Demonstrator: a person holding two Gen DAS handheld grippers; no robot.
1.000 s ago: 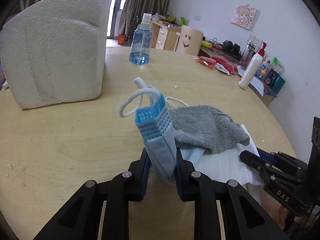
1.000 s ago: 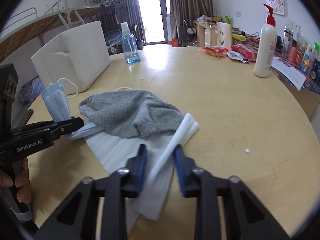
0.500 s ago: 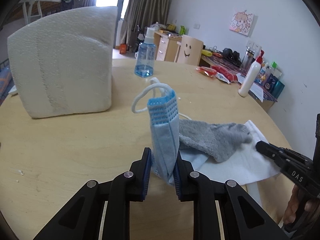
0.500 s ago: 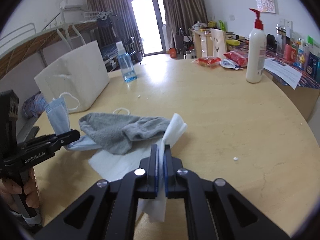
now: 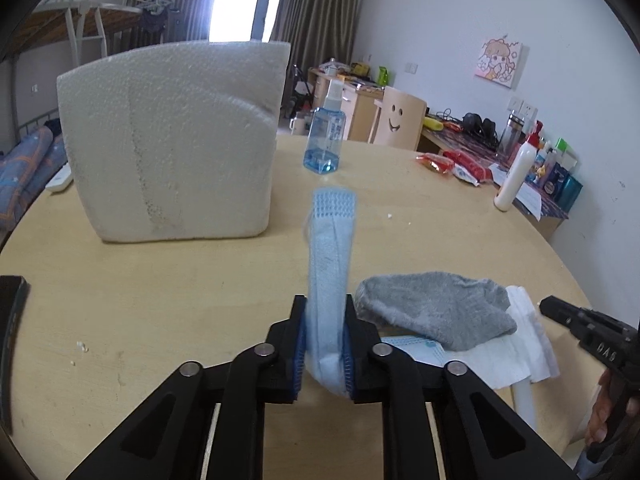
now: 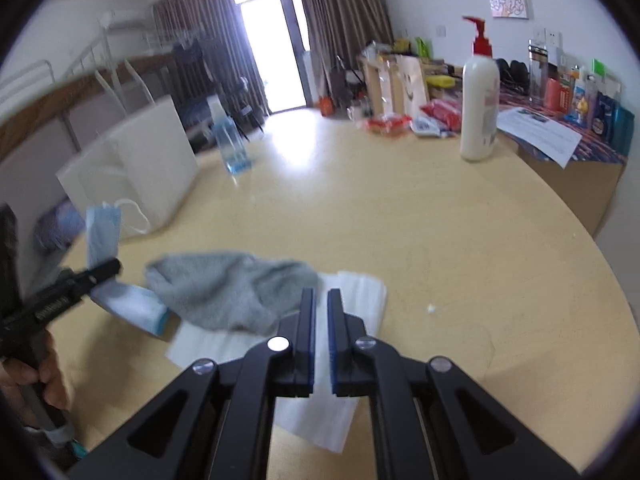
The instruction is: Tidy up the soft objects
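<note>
Blue face mask (image 5: 330,264) clamped upright in left gripper (image 5: 325,344), fingers just closing on it, near desk (image 5: 160,300) front edge; grey sock (image 5: 434,312) beside, on white cloth (image 5: 524,356). Right view: right gripper (image 6: 321,340) fingers slightly parted, just reopening, gripping nothing, above white cloth (image 6: 360,296); sock (image 6: 224,292) left.

A lived-in bedroom or dormitory room — a metal bunk bed (image 5: 84,20) with patterned bedding (image 5: 24,168) stands far left of the tongs, beyond the round wooden table (image 5: 160,280). Straight ahead, brown curtains (image 5: 316,12) frame a bright balcony door (image 6: 272,48); to the right, a cluttered desk (image 5: 472,144) — and a cartoon picture (image 5: 500,62) on the wall.
</note>
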